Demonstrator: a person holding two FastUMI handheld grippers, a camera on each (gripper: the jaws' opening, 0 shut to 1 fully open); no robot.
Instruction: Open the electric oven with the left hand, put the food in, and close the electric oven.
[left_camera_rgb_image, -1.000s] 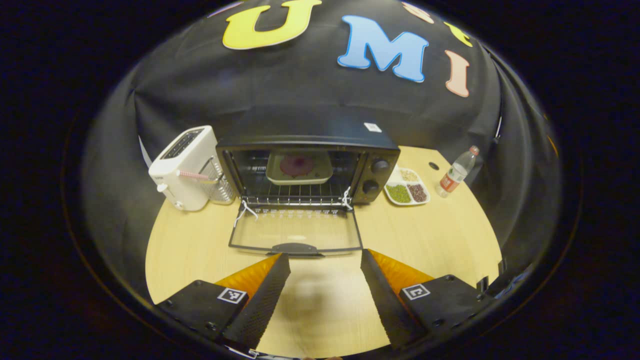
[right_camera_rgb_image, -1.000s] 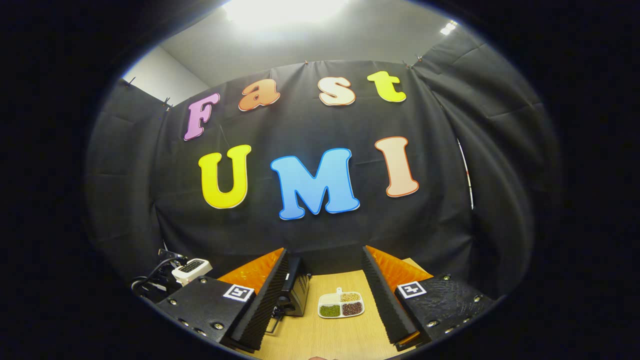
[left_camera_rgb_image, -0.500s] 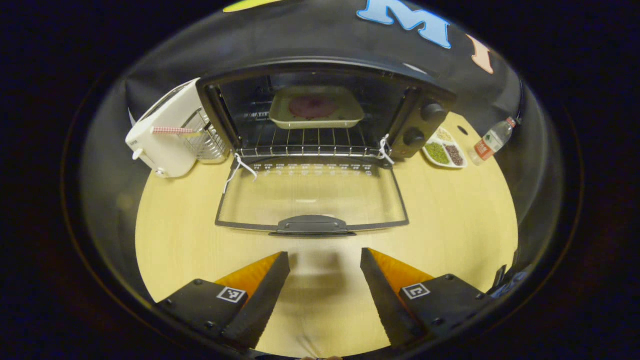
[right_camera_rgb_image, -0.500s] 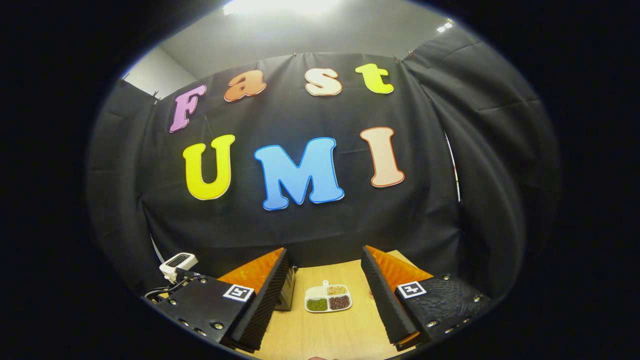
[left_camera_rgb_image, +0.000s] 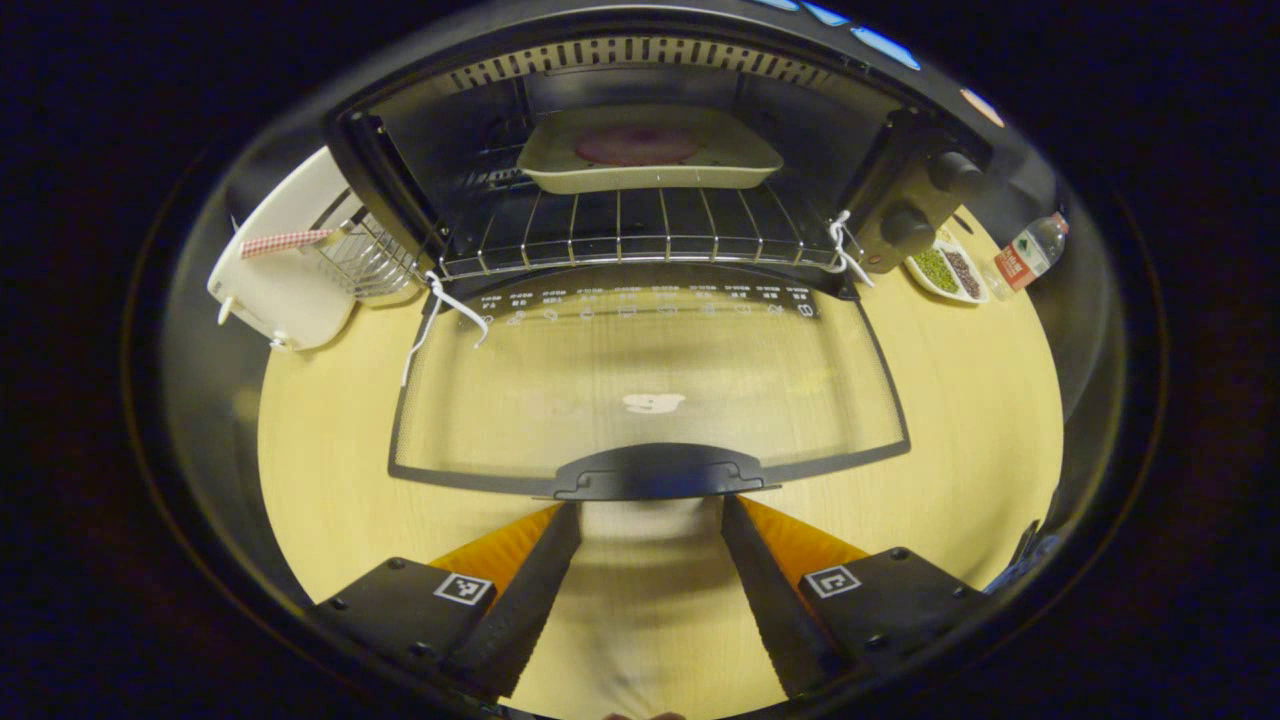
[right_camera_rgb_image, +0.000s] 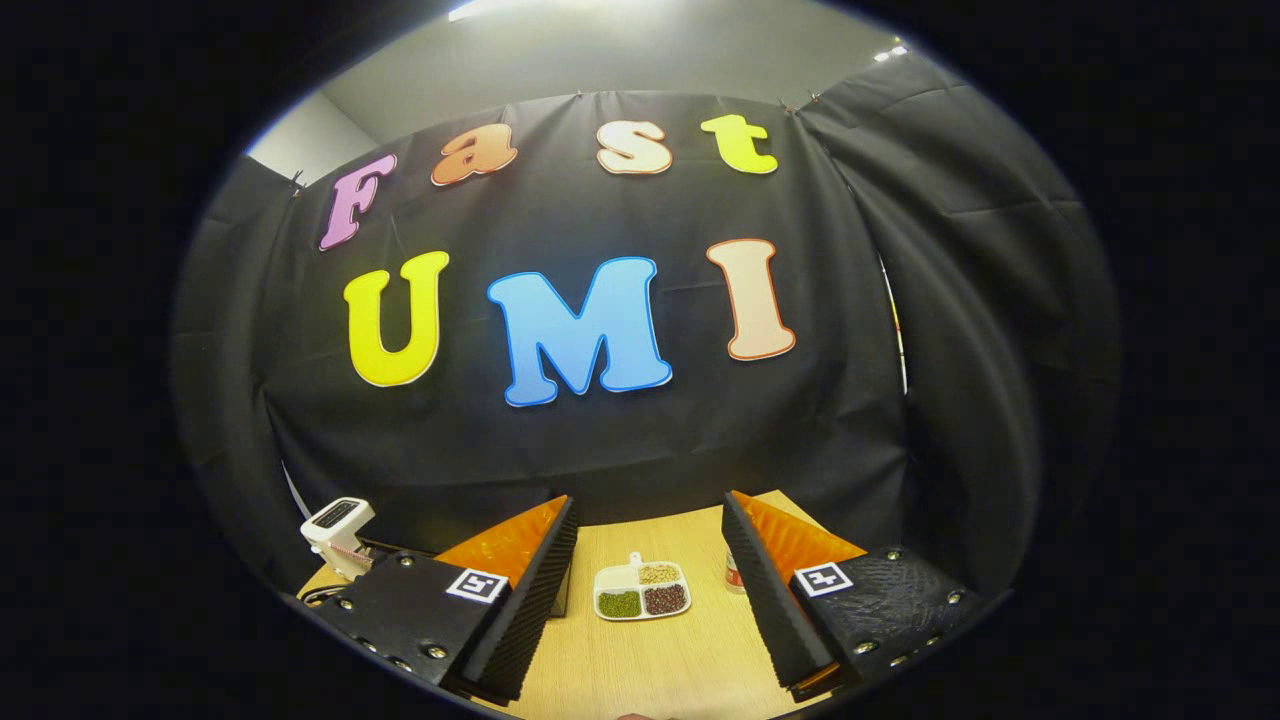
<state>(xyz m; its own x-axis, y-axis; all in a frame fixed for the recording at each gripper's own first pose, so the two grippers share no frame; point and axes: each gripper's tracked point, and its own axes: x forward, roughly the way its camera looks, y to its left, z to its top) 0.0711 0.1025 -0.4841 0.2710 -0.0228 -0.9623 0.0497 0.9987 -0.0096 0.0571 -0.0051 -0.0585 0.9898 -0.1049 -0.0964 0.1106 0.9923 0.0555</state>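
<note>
In the left gripper view, the left gripper (left_camera_rgb_image: 650, 515) sits low over the pale wooden table (left_camera_rgb_image: 330, 470) with its two fingers spread wide, nothing between them, and their tips just short of the dark curved handle (left_camera_rgb_image: 655, 470) on the front edge of the oven door; whether they touch it cannot be told. The black electric oven (left_camera_rgb_image: 900, 190) stands open, its glass door (left_camera_rgb_image: 640, 380) folded flat down toward the camera over the table. Inside, a beige rectangular tray (left_camera_rgb_image: 650, 165) carrying a dark reddish round piece of food (left_camera_rgb_image: 636, 146) rests on the wire rack (left_camera_rgb_image: 620, 230), toward the back of the cavity. White string (left_camera_rgb_image: 440, 300) hangs at the door's left hinge, and more is tied at the right hinge. To the left of the oven stand a white toaster (left_camera_rgb_image: 275, 270) and a small wire basket (left_camera_rgb_image: 368, 262); to its right lie a white divided dish of beans (left_camera_rgb_image: 945, 272) and a clear plastic bottle with a red label (left_camera_rgb_image: 1028, 255). In the right gripper view, the right gripper (right_camera_rgb_image: 648, 520) is held up facing the black cloth wall, its fingers also parted and empty, with the divided dish (right_camera_rgb_image: 640, 592) on the table beyond them and the toaster (right_camera_rgb_image: 338, 525) at lower left.
</note>
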